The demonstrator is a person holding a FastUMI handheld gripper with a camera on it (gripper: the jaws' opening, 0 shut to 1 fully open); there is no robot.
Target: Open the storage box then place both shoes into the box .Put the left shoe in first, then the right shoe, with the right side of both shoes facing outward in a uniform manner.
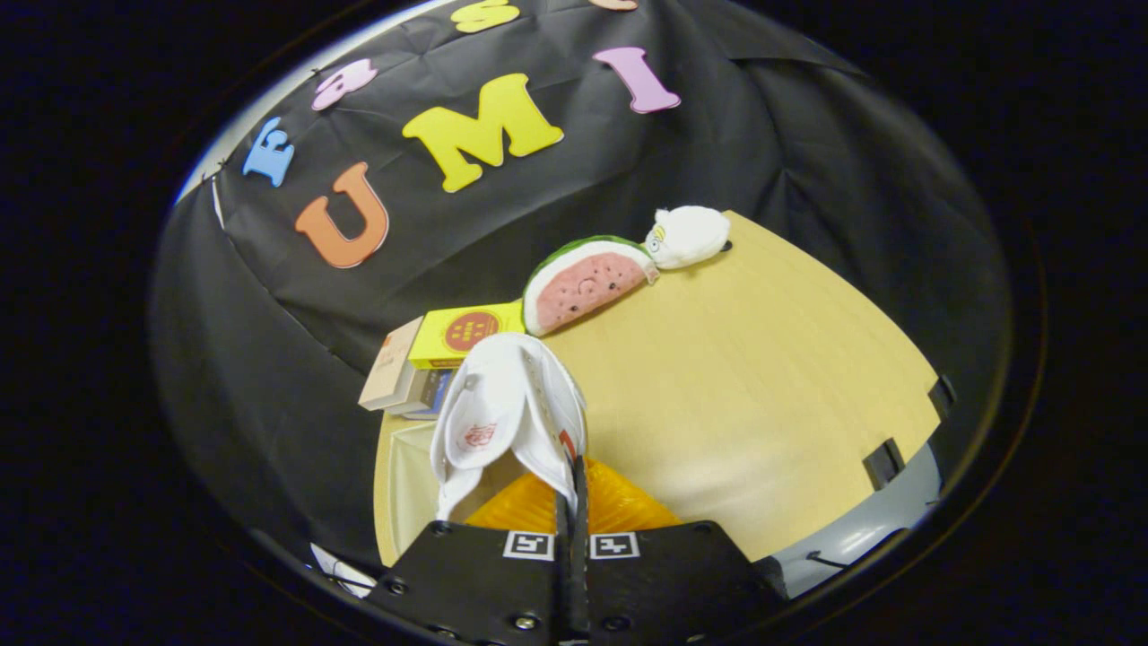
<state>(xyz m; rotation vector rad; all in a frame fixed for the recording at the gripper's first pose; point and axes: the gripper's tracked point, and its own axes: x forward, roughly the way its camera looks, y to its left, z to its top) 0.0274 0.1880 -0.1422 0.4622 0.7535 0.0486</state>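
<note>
A: Where's the shoe?

B: We've got the white fabric shoe with a red mark on its insole (pixel 502 404) pinched by one side of its collar, right at the tip of the gripper (pixel 572 502). Both fingers are pressed together on that edge, gap approx nil. The shoe hangs tilted, opening turned toward us, above the table.

A: And the box?

B: We see a translucent orange ribbed plastic surface (pixel 619 507) just under the shoe and either side of the fingers. Prob. the storage box, but we can't tell lid from body. A pale clear plastic panel (pixel 408 484) stands beside it, below the shoe's heel side; can't tell what it belongs to.

A: Other stuff?

B: Beyond the shoe, at the far edge of the light wooden table (pixel 762 377): a yellow carton with a red round emblem (pixel 462 334), touching a beige cardboard box (pixel 392 366) and a small dark blue box (pixel 437 392) tucked under them. Next along, a plush watermelon slice, pink face w/ green rind (pixel 583 285), touching a white plush animal (pixel 686 235). All well apart from the fingers.
</note>
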